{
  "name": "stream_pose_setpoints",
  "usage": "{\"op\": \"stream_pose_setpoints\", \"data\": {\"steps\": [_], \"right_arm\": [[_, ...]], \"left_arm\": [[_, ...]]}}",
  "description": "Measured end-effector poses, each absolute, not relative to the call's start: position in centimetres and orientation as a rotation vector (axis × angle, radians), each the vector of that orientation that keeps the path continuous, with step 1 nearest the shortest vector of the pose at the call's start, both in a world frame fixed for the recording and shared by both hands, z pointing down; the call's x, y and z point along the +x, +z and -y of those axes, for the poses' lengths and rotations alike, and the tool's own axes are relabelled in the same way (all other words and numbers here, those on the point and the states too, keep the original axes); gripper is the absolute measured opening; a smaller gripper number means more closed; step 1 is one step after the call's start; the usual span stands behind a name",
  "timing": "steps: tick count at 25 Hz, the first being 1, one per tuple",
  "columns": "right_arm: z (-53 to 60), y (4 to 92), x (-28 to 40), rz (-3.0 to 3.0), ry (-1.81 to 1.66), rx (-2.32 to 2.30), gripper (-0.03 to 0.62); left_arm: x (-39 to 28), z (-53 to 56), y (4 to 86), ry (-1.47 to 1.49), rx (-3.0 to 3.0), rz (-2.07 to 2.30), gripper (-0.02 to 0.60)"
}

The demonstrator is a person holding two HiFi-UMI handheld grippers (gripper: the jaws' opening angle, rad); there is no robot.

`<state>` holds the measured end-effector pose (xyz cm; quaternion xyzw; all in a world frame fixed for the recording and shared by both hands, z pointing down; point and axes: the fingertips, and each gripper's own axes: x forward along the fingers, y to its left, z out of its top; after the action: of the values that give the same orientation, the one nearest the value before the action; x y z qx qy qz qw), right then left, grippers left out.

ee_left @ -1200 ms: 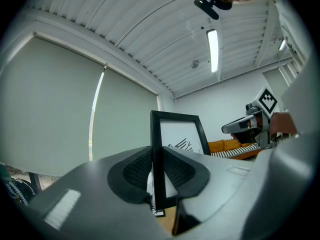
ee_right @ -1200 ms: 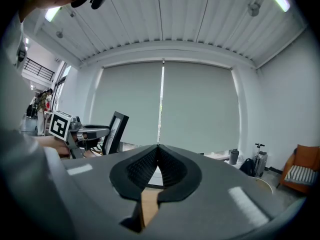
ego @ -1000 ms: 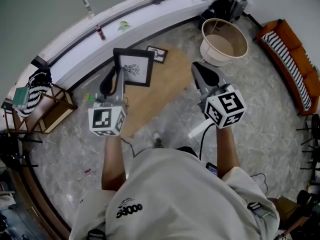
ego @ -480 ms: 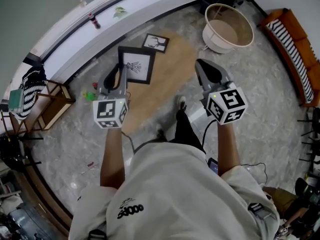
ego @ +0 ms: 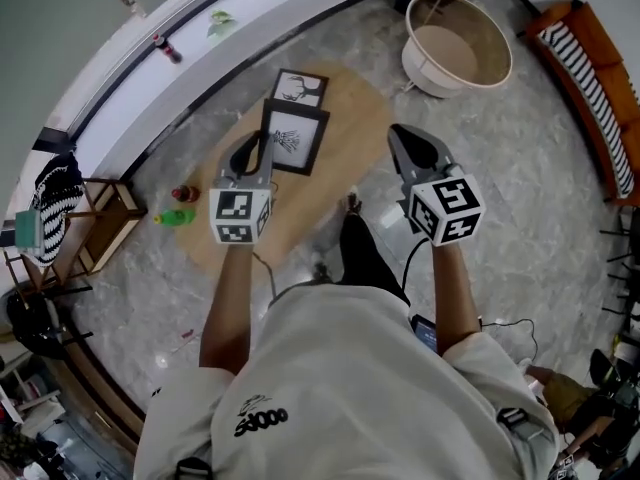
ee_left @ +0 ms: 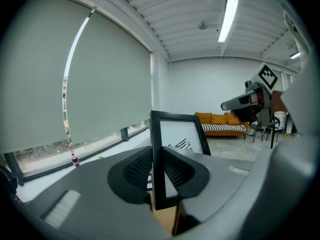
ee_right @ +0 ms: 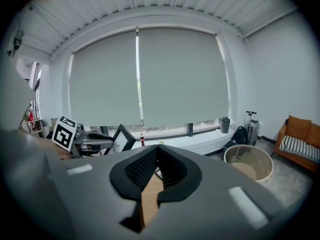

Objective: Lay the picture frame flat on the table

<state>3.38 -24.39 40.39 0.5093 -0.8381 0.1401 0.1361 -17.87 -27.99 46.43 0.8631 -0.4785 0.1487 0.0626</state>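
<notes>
A black picture frame [ego: 292, 138] with a white print of a plant stands upright between the jaws of my left gripper [ego: 256, 154], which is shut on its left edge. It hangs over the oval wooden table [ego: 345, 158]. In the left gripper view the frame [ee_left: 182, 136] rises straight up out of the left gripper [ee_left: 158, 170]. A second black frame [ego: 300, 88] lies flat on the table just beyond it. My right gripper [ego: 408, 146] hovers over the table's right edge, shut with nothing in it. From the right gripper view the held frame [ee_right: 119, 139] shows at the left.
A round beige tub [ego: 455, 43] stands on the floor at the back right, an orange sofa [ego: 590, 78] further right. A wooden rack [ego: 90, 223] and a green bottle [ego: 175, 215] are on the floor at the left. A white window ledge [ego: 240, 28] curves behind the table.
The left gripper has carried the frame to the right, over the table and close to the flat frame. The person has stepped forward; a dark trouser leg now shows.
</notes>
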Motion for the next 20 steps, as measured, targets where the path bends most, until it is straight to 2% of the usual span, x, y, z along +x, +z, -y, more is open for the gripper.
{"op": "stream_pose_setpoints", "data": {"steps": [9,20], "right_arm": [[32.9,48.7,11.1,2.342,0.630,1.545,0.003],[38.5,62.0,20.4,2.113,0.877,1.644,0.003]], "left_arm": [[-8.3,38.4,54.5,0.599,2.604,1.243,0.074],[2.9,46.9,68.7,0.830,2.551,0.938,0.074]]}}
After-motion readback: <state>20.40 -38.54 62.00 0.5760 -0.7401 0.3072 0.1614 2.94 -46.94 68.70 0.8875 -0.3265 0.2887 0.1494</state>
